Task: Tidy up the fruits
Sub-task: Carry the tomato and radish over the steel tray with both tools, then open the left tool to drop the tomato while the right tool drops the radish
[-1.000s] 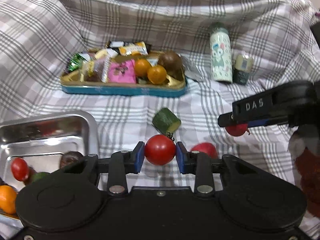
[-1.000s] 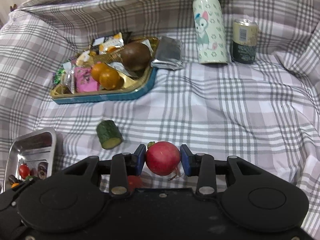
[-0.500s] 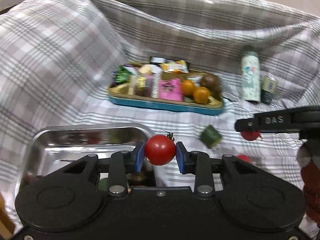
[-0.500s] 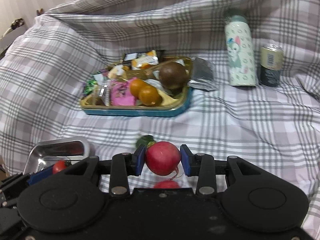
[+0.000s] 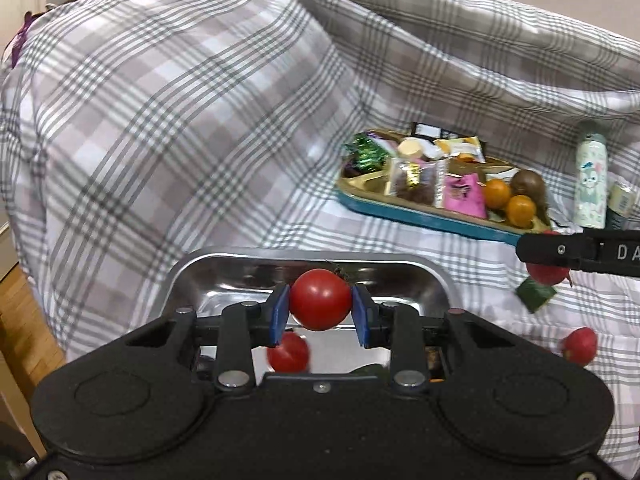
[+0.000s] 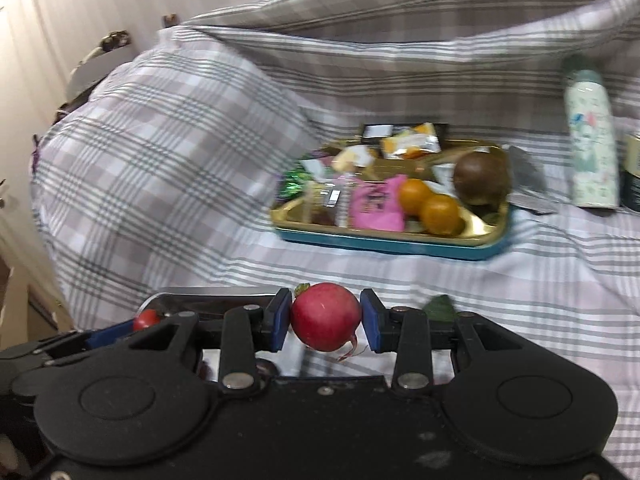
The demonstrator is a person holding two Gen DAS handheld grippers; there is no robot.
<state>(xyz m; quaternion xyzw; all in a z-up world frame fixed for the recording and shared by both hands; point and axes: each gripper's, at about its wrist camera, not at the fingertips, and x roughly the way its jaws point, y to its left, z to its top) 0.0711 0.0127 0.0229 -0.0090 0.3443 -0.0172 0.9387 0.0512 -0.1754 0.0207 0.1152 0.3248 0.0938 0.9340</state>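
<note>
My left gripper (image 5: 320, 312) is shut on a red tomato (image 5: 320, 299) and holds it above the steel tray (image 5: 224, 258). Another tomato (image 5: 288, 354) lies in the tray below it. My right gripper (image 6: 325, 322) is shut on a red radish (image 6: 325, 316) to the right of the steel tray (image 6: 208, 294); it also shows in the left wrist view (image 5: 546, 272). The left-held tomato shows small in the right wrist view (image 6: 146, 319). A second radish (image 5: 580, 345) and a green cucumber piece (image 5: 534, 294) lie on the cloth.
A gold and teal snack tray (image 6: 384, 238) holds wrapped sweets, two oranges (image 6: 428, 204) and a brown round fruit (image 6: 482, 178). A patterned bottle (image 6: 590, 140) and a can (image 5: 620, 204) stand at the right. Checked cloth rises in a mound at the left.
Both grippers have swung left with their fruit. The left one now holds the tomato over the steel tray, and the right one has come up beside the tray.
</note>
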